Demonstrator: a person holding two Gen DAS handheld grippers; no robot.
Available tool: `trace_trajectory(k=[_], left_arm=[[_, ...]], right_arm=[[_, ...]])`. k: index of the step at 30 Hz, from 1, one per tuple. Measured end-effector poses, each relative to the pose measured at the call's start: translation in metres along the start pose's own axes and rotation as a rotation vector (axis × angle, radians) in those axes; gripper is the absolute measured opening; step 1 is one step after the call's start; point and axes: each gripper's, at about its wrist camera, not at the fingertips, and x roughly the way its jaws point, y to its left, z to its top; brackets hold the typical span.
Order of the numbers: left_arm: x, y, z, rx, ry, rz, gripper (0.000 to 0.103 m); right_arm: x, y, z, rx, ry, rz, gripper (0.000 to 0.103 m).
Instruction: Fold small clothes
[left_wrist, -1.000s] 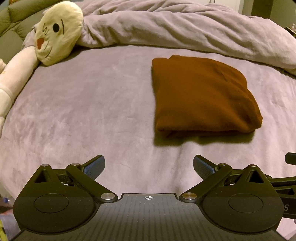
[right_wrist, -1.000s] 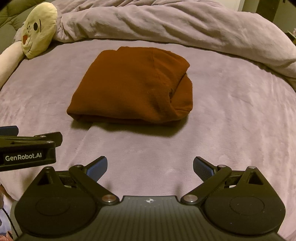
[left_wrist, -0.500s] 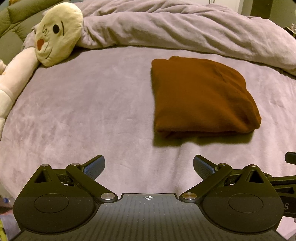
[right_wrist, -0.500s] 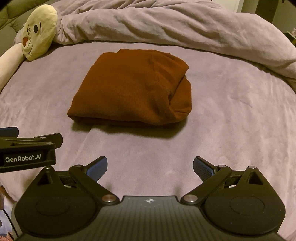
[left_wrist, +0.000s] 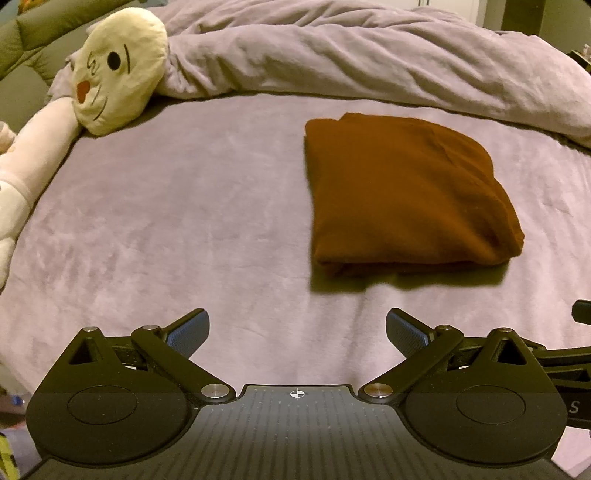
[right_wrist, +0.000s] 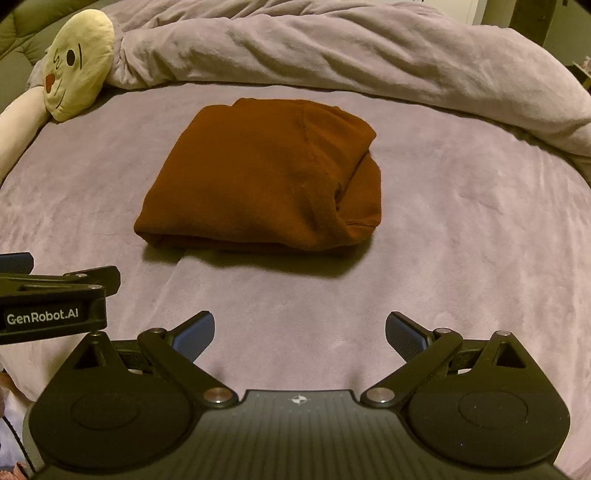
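Observation:
A rust-brown garment lies folded into a thick rectangle on the lilac bed cover. In the right wrist view the same brown garment sits straight ahead, its layered open end facing right. My left gripper is open, empty, near the bed's front edge, with the garment ahead and to its right. My right gripper is also open and empty, a short way in front of the garment. Neither gripper touches the cloth. The left gripper's side shows at the left edge of the right wrist view.
A bunched lilac duvet runs along the far side of the bed. A cream plush toy with a drawn face lies at the far left, its long arm trailing along the bed's left edge. A green padded headboard stands behind it.
Both grippers have drawn back slightly, so the garment sits a little farther off in each view. The garment has not changed shape, and both grippers stay open.

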Motion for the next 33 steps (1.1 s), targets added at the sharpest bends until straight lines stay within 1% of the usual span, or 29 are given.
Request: trace_trajectory(k=[33], left_arm=[[-0.0003, 0.0059, 0.0032, -0.017, -0.006, 0.010, 0.103]], right_arm=[[0.0018, -0.0050, 0.0026, 0.012, 0.007, 0.000, 0.099]])
